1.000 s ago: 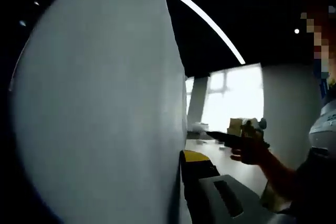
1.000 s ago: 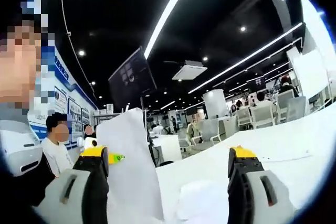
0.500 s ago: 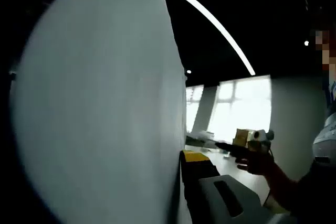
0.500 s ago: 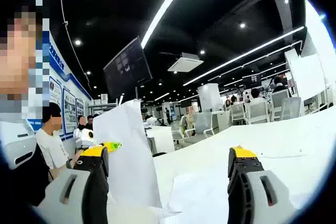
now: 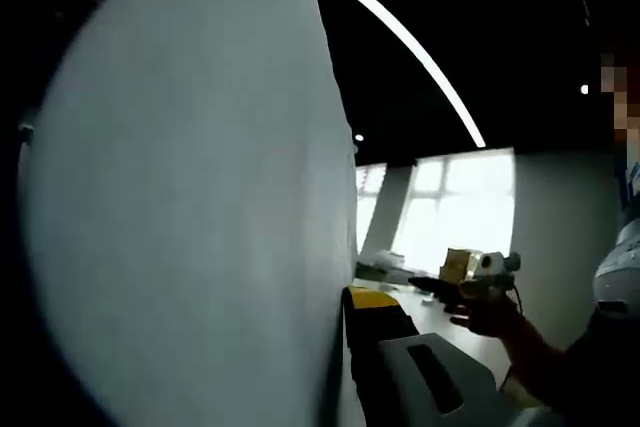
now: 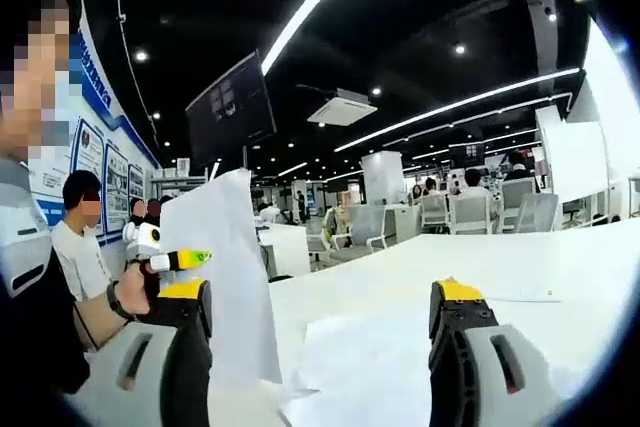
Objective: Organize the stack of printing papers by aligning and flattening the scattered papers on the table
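Observation:
A large white sheet of paper (image 5: 190,207) stands upright close to the left gripper view's camera. My left gripper (image 5: 338,309) is shut on it; one yellow-tipped finger (image 5: 372,299) shows beside the sheet, the other is hidden behind it. In the right gripper view the same sheet (image 6: 215,277) rises from the left gripper (image 6: 183,260), held by a hand. My right gripper (image 6: 318,305) is open with nothing between its fingers, above loose white papers (image 6: 360,357) lying on the white table (image 6: 520,257). The right gripper (image 5: 470,272) also appears far off in the left gripper view.
Another flat sheet (image 6: 525,296) lies further out on the table. Beyond it are chairs (image 6: 440,213), other tables and seated people. A person (image 6: 75,242) stands at the left near a hanging screen (image 6: 230,107). Bright windows (image 5: 450,217) lie behind the right gripper.
Both views have shifted a little with the hands. The upright sheet stays in the left gripper and sits slightly further left in the right gripper view. The right gripper stays open.

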The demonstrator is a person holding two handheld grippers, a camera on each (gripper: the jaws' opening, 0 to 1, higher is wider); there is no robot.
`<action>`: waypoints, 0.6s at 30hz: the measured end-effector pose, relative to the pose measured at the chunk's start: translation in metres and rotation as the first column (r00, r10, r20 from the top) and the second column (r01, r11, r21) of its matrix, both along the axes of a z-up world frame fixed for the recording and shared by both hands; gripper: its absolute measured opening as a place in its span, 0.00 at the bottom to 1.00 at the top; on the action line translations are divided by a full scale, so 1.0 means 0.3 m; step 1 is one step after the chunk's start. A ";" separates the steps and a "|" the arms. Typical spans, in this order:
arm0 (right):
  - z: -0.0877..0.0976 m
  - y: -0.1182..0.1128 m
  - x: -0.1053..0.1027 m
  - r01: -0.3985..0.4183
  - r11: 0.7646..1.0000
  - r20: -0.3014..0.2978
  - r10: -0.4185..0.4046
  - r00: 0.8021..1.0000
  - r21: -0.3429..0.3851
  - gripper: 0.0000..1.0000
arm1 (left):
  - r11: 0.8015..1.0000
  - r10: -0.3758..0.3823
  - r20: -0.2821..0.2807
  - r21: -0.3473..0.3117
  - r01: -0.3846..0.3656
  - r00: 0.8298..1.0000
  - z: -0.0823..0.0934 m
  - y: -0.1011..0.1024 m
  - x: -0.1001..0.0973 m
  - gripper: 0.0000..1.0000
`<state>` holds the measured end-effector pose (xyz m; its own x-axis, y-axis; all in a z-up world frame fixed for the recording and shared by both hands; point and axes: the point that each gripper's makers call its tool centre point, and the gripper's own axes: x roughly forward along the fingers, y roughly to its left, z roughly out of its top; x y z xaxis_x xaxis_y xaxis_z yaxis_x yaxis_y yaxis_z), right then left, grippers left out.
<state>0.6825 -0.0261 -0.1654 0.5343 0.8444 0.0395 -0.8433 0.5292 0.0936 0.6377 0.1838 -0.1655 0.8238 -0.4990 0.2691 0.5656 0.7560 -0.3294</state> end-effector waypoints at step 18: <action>-0.036 -0.014 0.017 0.032 0.998 -0.011 -0.032 0.999 -0.051 0.86 | 0.999 0.021 0.002 -0.034 -0.021 1.000 0.005 0.023 0.000 0.06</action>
